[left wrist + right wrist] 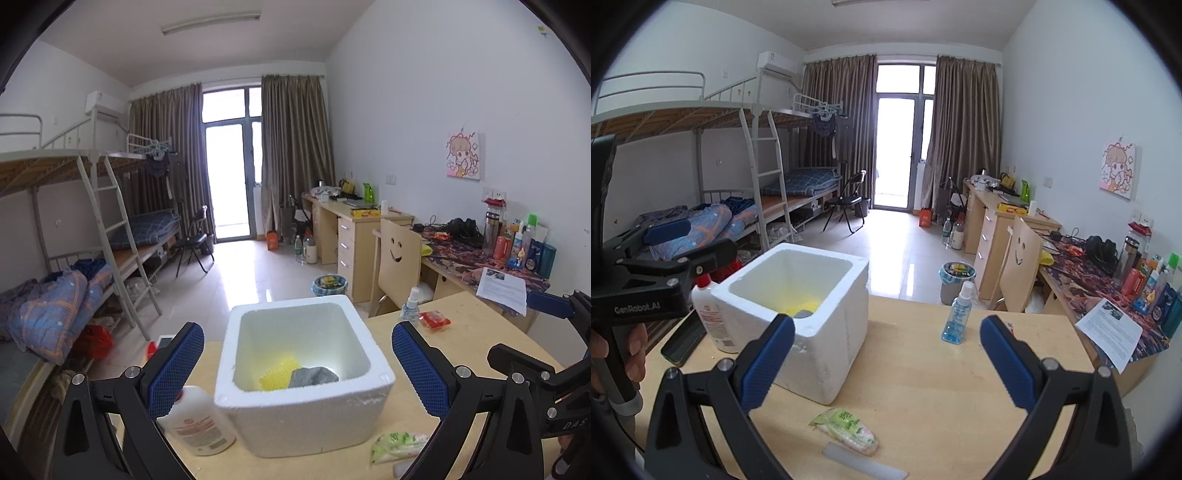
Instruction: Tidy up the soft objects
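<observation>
White walls, bunk beds (110, 221), brown curtains (291, 147), glass door (229, 177), wooden desks (354, 221)

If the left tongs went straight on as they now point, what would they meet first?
Probably the foam box: it sits dead ahead between the open left tongs, likely its near wall or rim, though depth is unclear.
</observation>
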A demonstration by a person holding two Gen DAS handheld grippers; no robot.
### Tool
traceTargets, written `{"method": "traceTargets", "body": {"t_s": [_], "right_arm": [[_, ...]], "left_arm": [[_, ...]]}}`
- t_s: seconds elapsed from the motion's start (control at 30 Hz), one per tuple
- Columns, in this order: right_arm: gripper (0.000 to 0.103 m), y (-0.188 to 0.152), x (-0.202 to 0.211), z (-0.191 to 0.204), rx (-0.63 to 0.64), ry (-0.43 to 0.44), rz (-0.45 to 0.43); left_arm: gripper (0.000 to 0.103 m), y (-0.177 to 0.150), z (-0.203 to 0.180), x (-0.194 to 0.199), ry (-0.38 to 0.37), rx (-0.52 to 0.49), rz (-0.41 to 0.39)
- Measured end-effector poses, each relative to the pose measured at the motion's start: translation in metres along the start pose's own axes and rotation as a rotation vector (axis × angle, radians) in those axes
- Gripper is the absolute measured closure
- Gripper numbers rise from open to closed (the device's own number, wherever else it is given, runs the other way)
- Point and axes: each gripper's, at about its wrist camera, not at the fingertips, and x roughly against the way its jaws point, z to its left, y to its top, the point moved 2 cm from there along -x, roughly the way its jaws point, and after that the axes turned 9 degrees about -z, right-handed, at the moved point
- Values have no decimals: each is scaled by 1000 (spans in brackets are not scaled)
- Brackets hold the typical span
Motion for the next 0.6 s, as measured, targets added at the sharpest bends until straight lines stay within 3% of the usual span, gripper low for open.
{"method": "traceTargets", "body": {"t_s": [0.6], "right_arm": [[1,-2,69,18,9,13,-79]], "left_arm": [[1,-1,-17,82,18,-26,-64]]}}
